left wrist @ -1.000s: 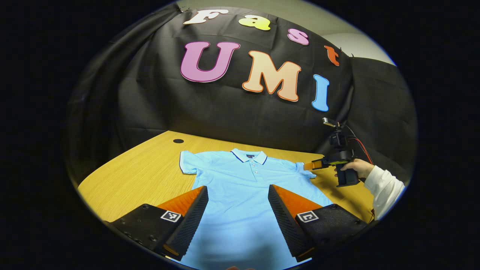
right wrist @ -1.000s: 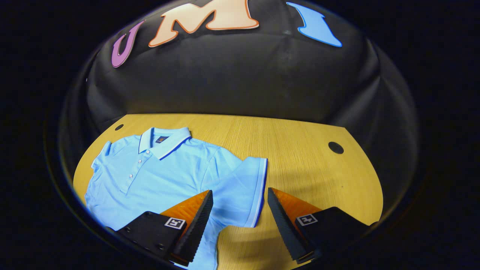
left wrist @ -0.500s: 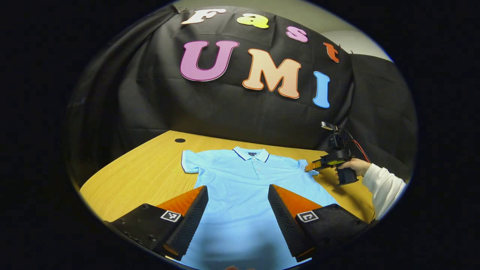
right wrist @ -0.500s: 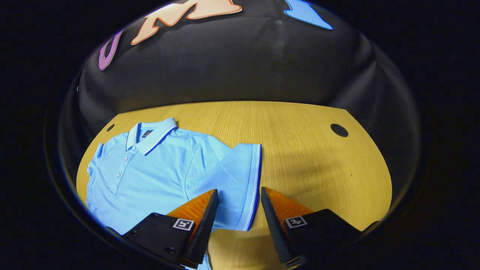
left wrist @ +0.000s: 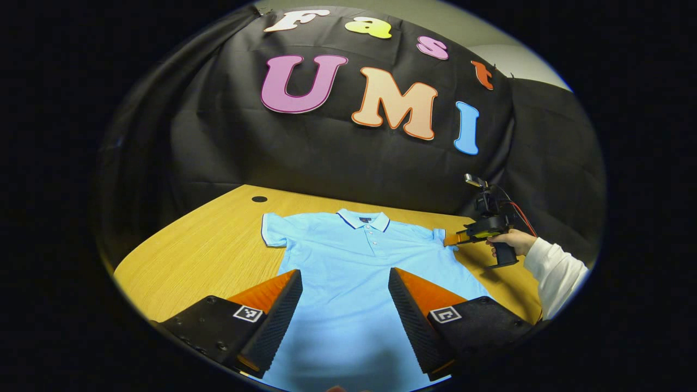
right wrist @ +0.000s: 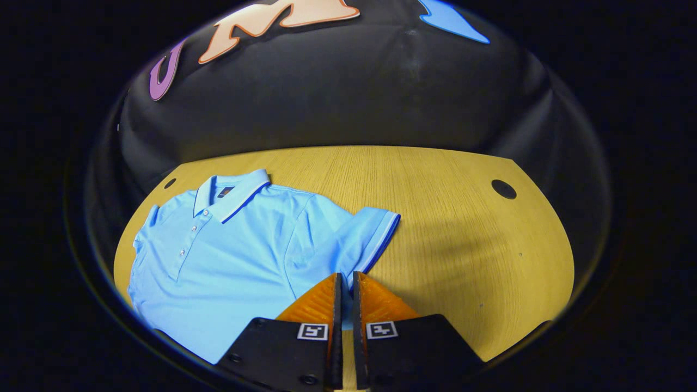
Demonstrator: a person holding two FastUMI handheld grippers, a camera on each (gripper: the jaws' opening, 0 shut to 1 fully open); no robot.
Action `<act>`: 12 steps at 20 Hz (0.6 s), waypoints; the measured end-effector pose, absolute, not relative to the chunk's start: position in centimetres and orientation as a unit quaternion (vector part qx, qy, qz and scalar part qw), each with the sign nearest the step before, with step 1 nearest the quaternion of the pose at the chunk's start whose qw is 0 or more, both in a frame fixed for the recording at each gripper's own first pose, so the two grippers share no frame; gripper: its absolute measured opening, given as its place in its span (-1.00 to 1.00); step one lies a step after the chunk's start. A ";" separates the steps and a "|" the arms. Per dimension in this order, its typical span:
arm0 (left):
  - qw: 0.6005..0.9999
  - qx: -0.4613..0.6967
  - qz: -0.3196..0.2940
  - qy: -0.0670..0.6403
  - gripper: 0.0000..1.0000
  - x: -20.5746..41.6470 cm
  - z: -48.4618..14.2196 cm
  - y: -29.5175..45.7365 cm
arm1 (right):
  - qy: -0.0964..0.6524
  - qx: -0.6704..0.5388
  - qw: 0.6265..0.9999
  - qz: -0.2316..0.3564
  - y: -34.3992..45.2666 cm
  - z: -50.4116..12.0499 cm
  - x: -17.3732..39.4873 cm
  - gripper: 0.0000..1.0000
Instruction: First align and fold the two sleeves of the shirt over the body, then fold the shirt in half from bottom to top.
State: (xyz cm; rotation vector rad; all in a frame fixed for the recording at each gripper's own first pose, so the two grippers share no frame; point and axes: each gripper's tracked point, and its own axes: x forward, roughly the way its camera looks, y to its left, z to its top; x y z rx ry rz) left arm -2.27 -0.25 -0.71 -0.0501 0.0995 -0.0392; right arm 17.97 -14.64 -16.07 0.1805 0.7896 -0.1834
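Wooden table point(right wrist: 446, 218) under the booth's black cloth carries the light blue polo shirt point(right wrist: 234, 256), lying flat with neither sleeve folded over the body yet. Right gripper point(right wrist: 344, 283) is pinched closed on the cuff edge of one sleeve point(right wrist: 362, 239), apparently starting the first fold. Left gripper point(left wrist: 344, 296) hangs wide open above the shirt's lower body, holding nothing; both sleeve folds and the bottom-to-top fold remain.

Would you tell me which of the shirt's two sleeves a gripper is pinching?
The sleeve by the right gripper, whose fingers are closed on its hem. The other sleeve lies flat and untouched.
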 end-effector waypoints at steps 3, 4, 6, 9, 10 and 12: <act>0.998 -0.024 -0.021 0.050 0.90 -2.2 -0.6 -0.3 | 0.382 0.090 0.916 -0.085 -14.4 -15.9 18.0 -0.92; 0.998 -0.023 -0.021 0.050 0.90 -2.3 -0.6 -0.3 | 0.383 0.096 0.915 -0.081 -14.2 -15.7 18.0 -0.92; 0.998 -0.021 -0.021 0.049 0.89 -2.3 -0.6 -0.2 | 0.379 0.102 0.916 -0.080 -13.9 -15.4 18.2 -0.89; 0.999 -0.017 -0.020 0.046 0.89 -2.4 -0.3 -0.2 | 0.345 0.109 0.929 -0.081 -13.0 -13.1 19.4 -0.93; 0.999 -0.016 -0.021 0.044 0.89 -2.5 -0.3 -0.2 | 0.328 0.113 0.935 -0.076 -12.4 -12.0 20.0 -0.93; 0.999 -0.015 -0.021 0.043 0.89 -2.4 -0.2 -0.1 | 0.305 0.124 0.943 -0.054 -10.2 -10.3 20.6 -0.94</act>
